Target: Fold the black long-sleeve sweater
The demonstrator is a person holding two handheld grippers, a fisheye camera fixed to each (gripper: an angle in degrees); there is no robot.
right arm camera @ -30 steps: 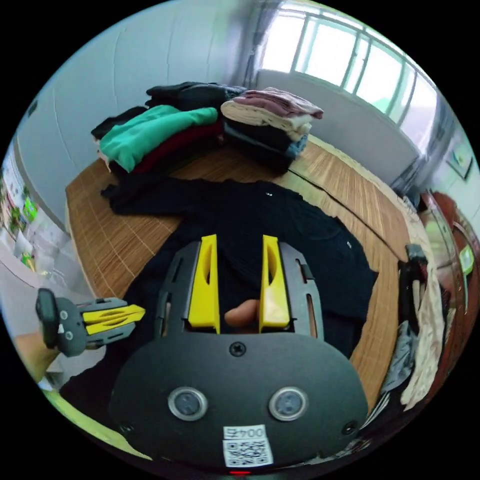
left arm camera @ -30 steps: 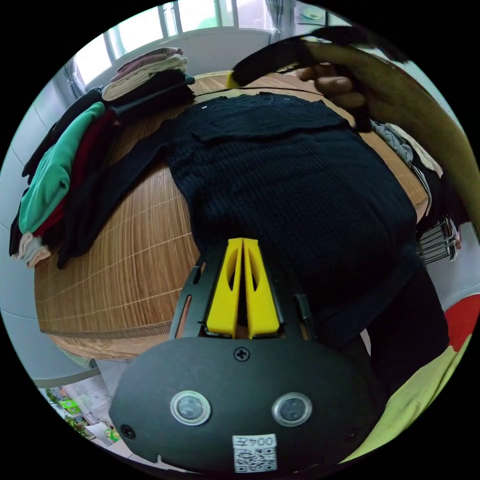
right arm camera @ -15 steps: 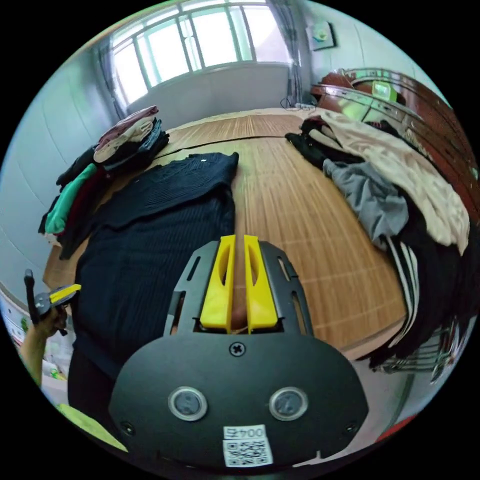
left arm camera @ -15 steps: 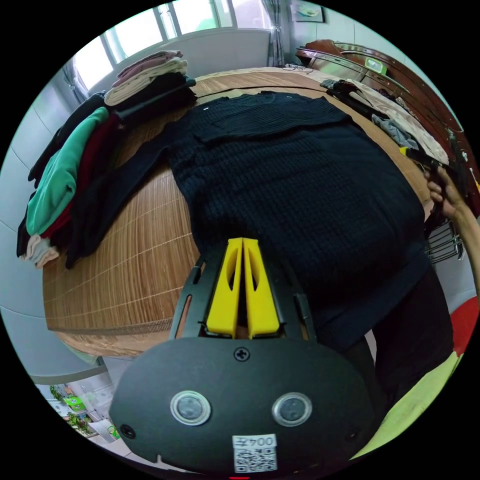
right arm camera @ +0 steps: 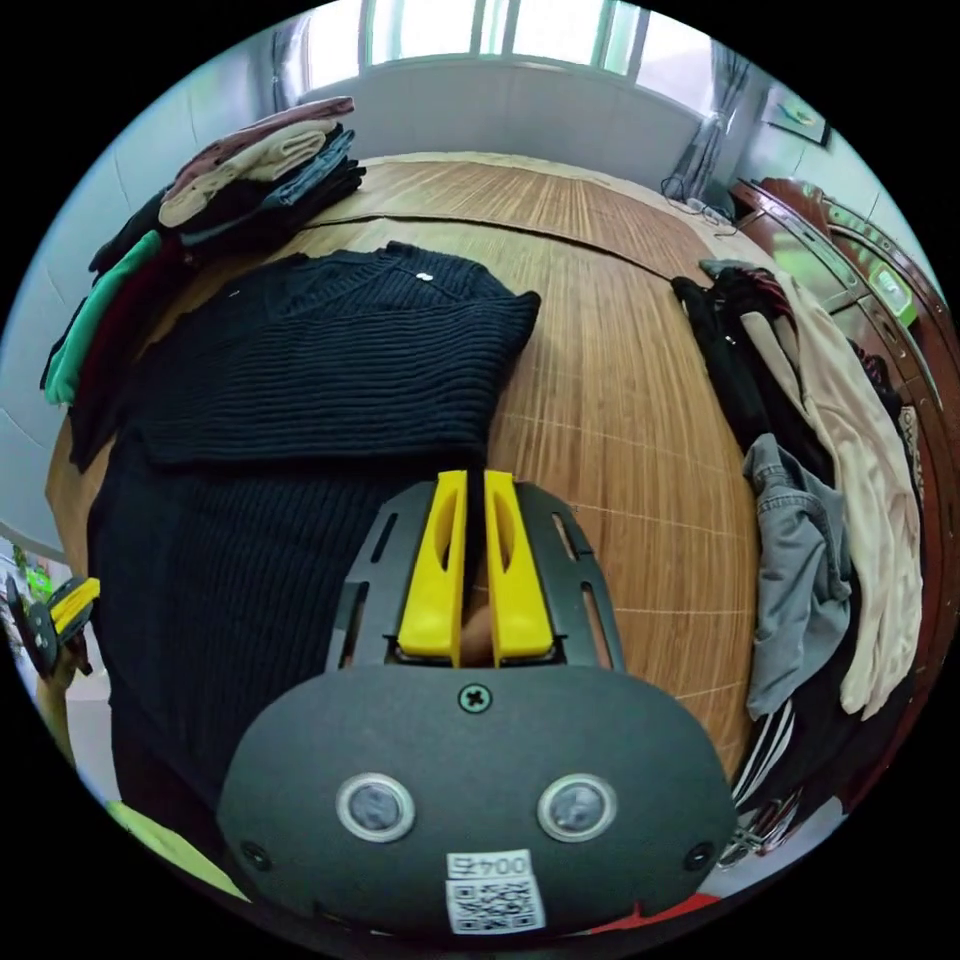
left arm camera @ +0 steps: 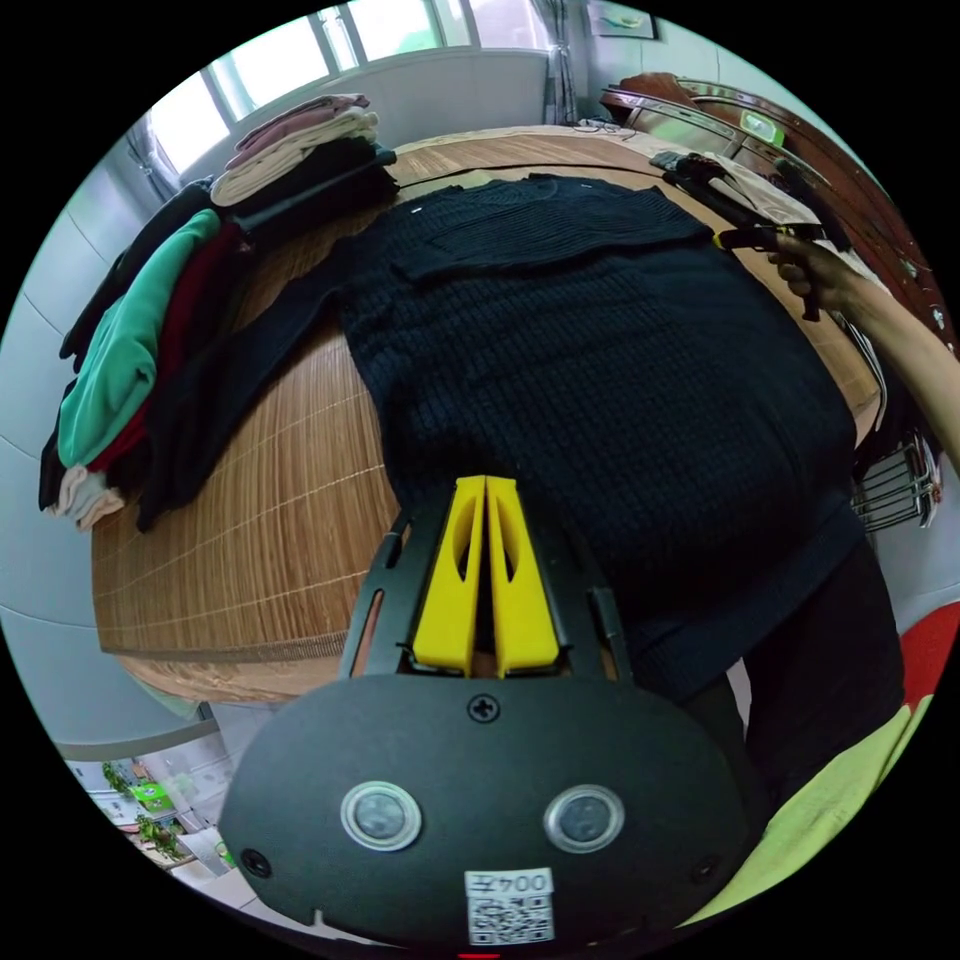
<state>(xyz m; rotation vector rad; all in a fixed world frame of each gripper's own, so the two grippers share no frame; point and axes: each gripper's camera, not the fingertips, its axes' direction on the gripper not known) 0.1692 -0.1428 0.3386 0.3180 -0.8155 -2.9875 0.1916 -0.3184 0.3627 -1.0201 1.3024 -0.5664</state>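
Swinging back from the clothes pile, the right tool (left arm camera: 735, 238) now nears the sweater's (left arm camera: 600, 370) folded sleeve; the left tool (left arm camera: 485, 570), jaws together and empty, hovers at its hem. Right gripper view: the right tool (right arm camera: 466, 565), jaws narrow and empty, sits over the sweater's (right arm camera: 300, 400) right edge on the worktop (right arm camera: 620, 400), long axis running away.

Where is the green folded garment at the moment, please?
In the left gripper view, the green garment tops a pile at the mat's left edge, beside the black sweater's outstretched sleeve.
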